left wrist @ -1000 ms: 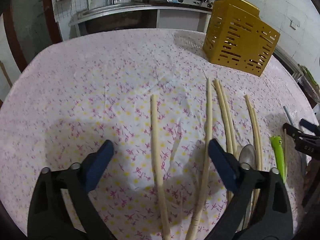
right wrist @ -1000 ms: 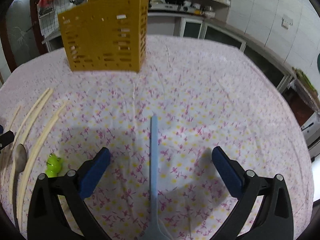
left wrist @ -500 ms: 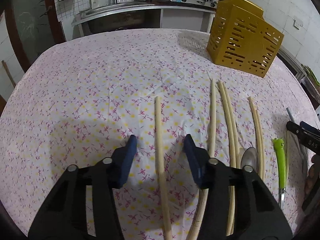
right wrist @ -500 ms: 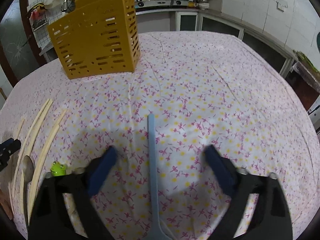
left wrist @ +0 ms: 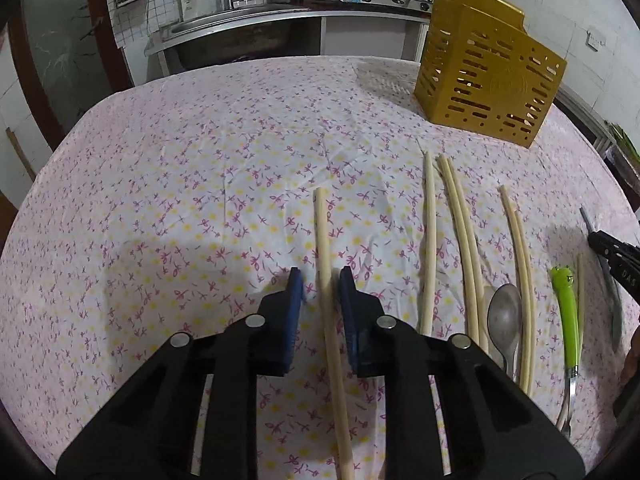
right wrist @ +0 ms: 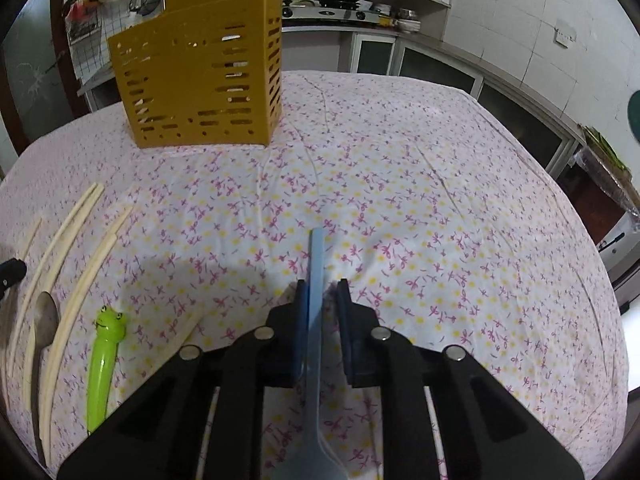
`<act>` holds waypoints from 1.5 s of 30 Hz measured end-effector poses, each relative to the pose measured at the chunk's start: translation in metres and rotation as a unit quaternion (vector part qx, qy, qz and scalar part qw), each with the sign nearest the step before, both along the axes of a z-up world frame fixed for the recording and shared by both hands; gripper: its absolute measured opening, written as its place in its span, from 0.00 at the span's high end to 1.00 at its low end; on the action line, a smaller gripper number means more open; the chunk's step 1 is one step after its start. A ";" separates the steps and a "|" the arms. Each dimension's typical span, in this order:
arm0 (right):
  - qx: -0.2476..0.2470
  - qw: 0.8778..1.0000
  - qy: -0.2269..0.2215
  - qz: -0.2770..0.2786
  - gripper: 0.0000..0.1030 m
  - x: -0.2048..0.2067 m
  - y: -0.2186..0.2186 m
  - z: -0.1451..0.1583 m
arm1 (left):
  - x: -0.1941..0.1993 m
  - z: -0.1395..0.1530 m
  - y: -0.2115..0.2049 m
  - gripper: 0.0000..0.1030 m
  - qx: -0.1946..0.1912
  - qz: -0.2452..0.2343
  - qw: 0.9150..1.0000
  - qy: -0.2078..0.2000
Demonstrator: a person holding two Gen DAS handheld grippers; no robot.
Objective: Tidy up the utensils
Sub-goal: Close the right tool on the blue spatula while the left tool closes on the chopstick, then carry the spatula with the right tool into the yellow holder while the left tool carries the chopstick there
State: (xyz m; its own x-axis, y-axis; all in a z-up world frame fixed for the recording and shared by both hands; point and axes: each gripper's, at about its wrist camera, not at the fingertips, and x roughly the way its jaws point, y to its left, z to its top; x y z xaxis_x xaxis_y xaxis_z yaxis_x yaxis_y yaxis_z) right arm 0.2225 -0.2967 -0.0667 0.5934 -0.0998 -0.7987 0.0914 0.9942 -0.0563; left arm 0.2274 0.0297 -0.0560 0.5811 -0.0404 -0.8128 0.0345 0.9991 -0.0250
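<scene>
Kitchen backdrop, floral-cloth desk (left wrist: 200,184) up front with nearly everything still loose on it. Your left claw (left wrist: 319,280) has just been closing around a single pale chopstick (left wrist: 326,264); the right pad touches it, the left pad shows a sliver of gap, so no firm pinch yet. Your right claw (right wrist: 321,288) has also just been closing on the light blue utensil handle (right wrist: 317,264); the left pad is against it, the right pad just off. Both items lie flat on the cloth. Yellow slotted caddy (left wrist: 486,68) stands upright at the far edge, well apart; its contents can't be read. Still to sort: more chopsticks (left wrist: 460,240), a metal spoon (left wrist: 505,316), a green frog-handled utensil (left wrist: 568,312). Judged: barely started, first lifts pending.
</scene>
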 end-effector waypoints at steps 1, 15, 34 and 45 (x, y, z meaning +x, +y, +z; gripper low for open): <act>0.005 1.000 0.001 -0.001 0.85 0.001 -0.002 0.000 | 0.001 0.000 0.000 0.82 -0.001 0.000 1.000 0.001; 0.031 0.999 -0.007 0.004 0.91 -0.001 -0.010 0.000 | 0.012 0.003 0.000 0.96 -0.007 -0.018 1.000 0.025; 0.070 0.996 -0.047 0.013 0.93 -0.015 -0.017 0.012 | 0.004 0.018 0.003 0.96 -0.032 -0.020 0.999 -0.017; 0.094 0.982 -0.159 0.037 0.93 -0.040 -0.009 0.066 | -0.010 0.069 0.005 0.96 -0.078 -0.029 0.991 -0.105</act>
